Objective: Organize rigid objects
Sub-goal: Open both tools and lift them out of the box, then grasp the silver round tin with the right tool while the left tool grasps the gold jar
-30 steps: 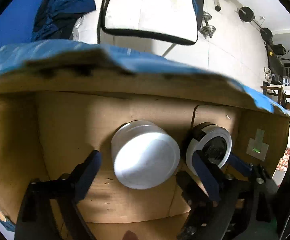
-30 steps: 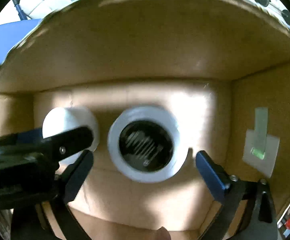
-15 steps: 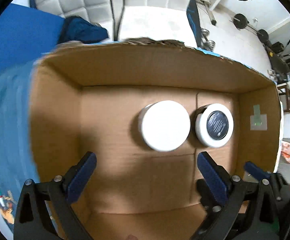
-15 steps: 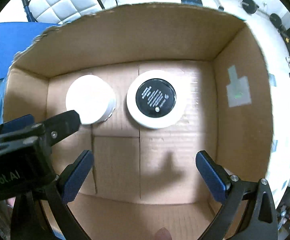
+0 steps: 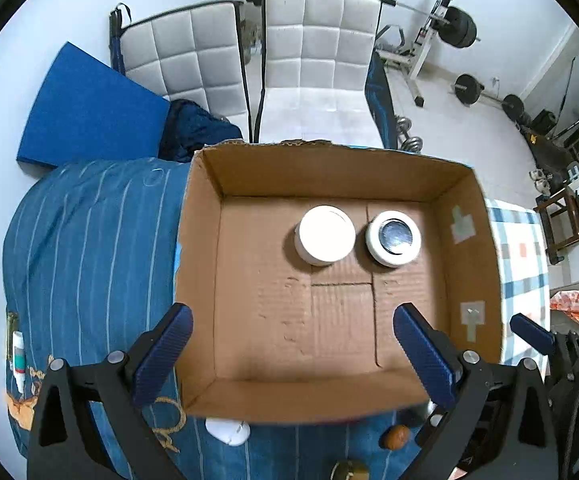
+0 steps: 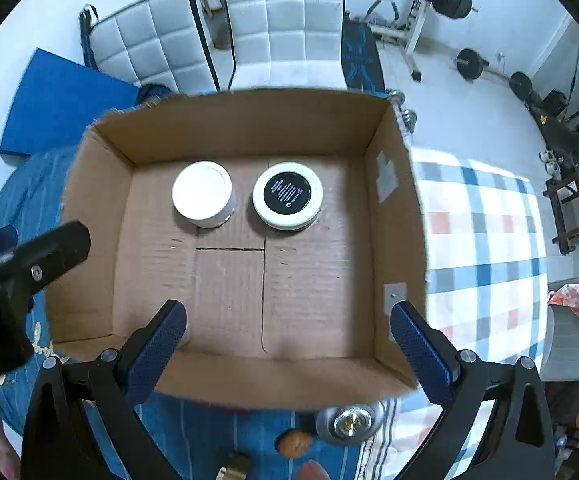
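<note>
An open cardboard box (image 5: 465, 240) (image 6: 397, 216) sits on a bed. Inside, at its far side, stand a plain white jar (image 5: 324, 235) (image 6: 202, 193) and, to its right, a white jar with a black label (image 5: 393, 238) (image 6: 288, 195). My left gripper (image 5: 289, 344) is open and empty, raised above the box's near half. My right gripper (image 6: 288, 340) is open and empty, also above the near half. The left gripper's body (image 6: 29, 264) shows at the left of the right wrist view.
A blue striped cover (image 5: 89, 260) lies left of the box, a checked cover (image 6: 485, 240) to its right. In front of the box lie a white object (image 5: 227, 432), a small orange-brown ball (image 5: 396, 437) (image 6: 294, 444), and a round silver object (image 6: 349, 420). Two white chairs (image 5: 317, 60) stand behind.
Both grippers have pulled up and back out of the box, away from the two jars. The jars stay where they were, and the whole box and room have come into view.
</note>
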